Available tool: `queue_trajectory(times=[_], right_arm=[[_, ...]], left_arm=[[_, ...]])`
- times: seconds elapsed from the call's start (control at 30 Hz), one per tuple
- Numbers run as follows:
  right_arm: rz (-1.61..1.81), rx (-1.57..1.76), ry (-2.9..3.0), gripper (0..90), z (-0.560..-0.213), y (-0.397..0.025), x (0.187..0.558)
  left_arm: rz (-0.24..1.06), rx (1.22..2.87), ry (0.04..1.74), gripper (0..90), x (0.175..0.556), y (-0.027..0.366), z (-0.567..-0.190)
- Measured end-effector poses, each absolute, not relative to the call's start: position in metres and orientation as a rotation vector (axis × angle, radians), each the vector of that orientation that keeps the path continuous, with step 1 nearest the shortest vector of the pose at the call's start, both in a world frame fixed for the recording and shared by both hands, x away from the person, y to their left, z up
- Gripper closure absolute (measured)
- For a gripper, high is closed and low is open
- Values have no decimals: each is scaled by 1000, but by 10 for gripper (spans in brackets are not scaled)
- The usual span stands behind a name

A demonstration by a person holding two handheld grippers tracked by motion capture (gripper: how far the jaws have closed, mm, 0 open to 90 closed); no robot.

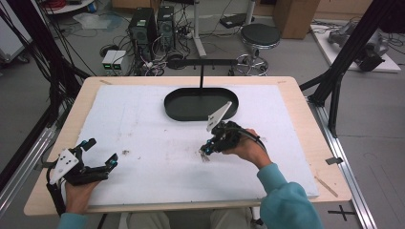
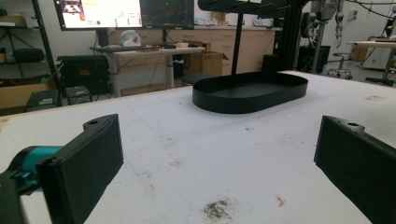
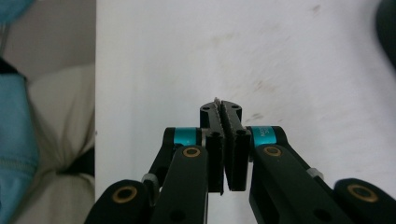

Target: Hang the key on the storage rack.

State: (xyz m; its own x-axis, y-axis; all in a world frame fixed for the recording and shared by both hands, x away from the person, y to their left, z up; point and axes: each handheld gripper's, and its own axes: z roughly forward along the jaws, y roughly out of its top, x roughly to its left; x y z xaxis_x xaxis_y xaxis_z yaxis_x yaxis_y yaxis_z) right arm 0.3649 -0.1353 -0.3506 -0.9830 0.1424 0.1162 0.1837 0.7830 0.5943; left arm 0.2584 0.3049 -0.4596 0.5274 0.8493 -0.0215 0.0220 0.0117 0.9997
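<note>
Right gripper (image 1: 206, 151) sits mid-table on the white foam mat (image 1: 143, 124), jaws pressed together on a small thin object (image 3: 216, 100). I see just a pale sliver poking out at the jaw tips in the right gripper view; in the high view something light shows at the tips (image 1: 204, 156), too small for me to identify. Left gripper (image 1: 100, 153) rests at the near left corner, jaws wide apart, holding nothing.

Risks: the grip is right at the tip edge, so the piece could slip or twist out if I tilt the hand on the way to the black oval tray (image 1: 191, 110). The tray's raised rim could catch the jaws.

Materials: mat is matte, pitted, smudged with dark specks (image 2: 215, 209); tray is smooth thin black sheet; pads (image 2: 88, 163) are flat, rubbery.
</note>
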Motion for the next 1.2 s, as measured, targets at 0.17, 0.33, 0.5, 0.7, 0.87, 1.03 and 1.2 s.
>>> queue_trajectory(times=[0.17, 0.33, 0.5, 0.7, 0.87, 1.03, 1.2], right_arm=[[-1167, -394, -2880, 890, -316, -150, 383], [-1259, -507, -2872, 890, -291, -162, 402], [-1353, -581, -2876, 890, -269, -169, 424], [-1381, -637, -2881, 890, -254, -172, 444], [-1460, -705, -2866, 890, -240, -176, 468], [-1489, -760, -2864, 890, -231, -179, 481], [-1500, -825, -2868, 890, -227, -177, 491]], left_arm=[[772, 1424, 810, 17, 258, 305, -460], [771, 1423, 811, 17, 258, 305, -460], [770, 1423, 813, 17, 259, 305, -460], [769, 1426, 814, 17, 259, 305, -460], [767, 1427, 813, 18, 259, 305, -459], [767, 1426, 813, 17, 259, 305, -459], [767, 1427, 813, 17, 259, 305, -459]])
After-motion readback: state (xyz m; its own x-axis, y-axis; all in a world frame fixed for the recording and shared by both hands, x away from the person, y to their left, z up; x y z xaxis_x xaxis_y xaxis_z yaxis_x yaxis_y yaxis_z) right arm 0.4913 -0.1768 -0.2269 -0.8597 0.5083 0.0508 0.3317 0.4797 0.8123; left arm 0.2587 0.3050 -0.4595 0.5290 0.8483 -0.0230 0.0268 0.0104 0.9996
